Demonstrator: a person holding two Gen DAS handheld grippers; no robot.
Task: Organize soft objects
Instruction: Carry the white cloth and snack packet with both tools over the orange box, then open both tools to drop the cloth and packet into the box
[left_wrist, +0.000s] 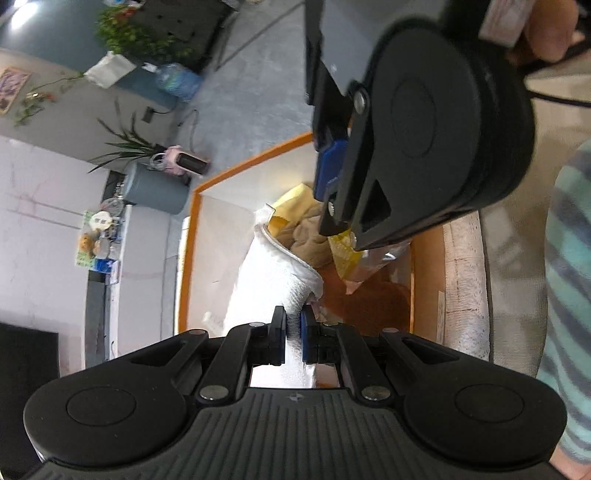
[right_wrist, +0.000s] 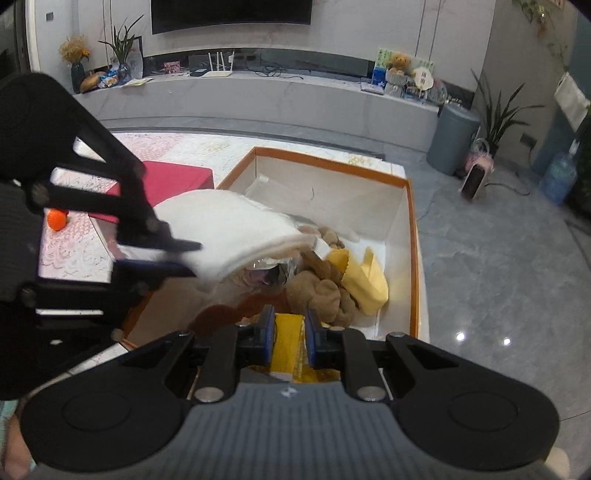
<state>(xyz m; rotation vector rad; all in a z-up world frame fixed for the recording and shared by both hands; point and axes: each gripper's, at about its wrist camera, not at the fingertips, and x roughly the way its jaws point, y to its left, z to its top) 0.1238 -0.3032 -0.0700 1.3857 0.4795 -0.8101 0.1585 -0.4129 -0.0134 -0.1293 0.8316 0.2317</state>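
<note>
An orange-rimmed cardboard box (right_wrist: 413, 236) holds a brown plush toy (right_wrist: 325, 291) and a yellow cloth (right_wrist: 369, 280). My left gripper (left_wrist: 293, 334) is shut on a folded white towel (left_wrist: 273, 277) and holds it over the box; the towel also shows in the right wrist view (right_wrist: 229, 236). My right gripper (right_wrist: 289, 336) is shut on a yellow packet (right_wrist: 288, 343), low over the box's near end. The right gripper shows in the left wrist view (left_wrist: 343, 232) with the packet (left_wrist: 345, 254) hanging from it.
The box's rim shows in the left wrist view (left_wrist: 192, 236). A red box (right_wrist: 166, 181) and an orange ball (right_wrist: 57, 219) lie on the lace-covered table (right_wrist: 66, 254) to the left. A grey bin (right_wrist: 454, 138), a small heater (right_wrist: 474, 184) and a water jug (right_wrist: 557, 179) stand on the floor.
</note>
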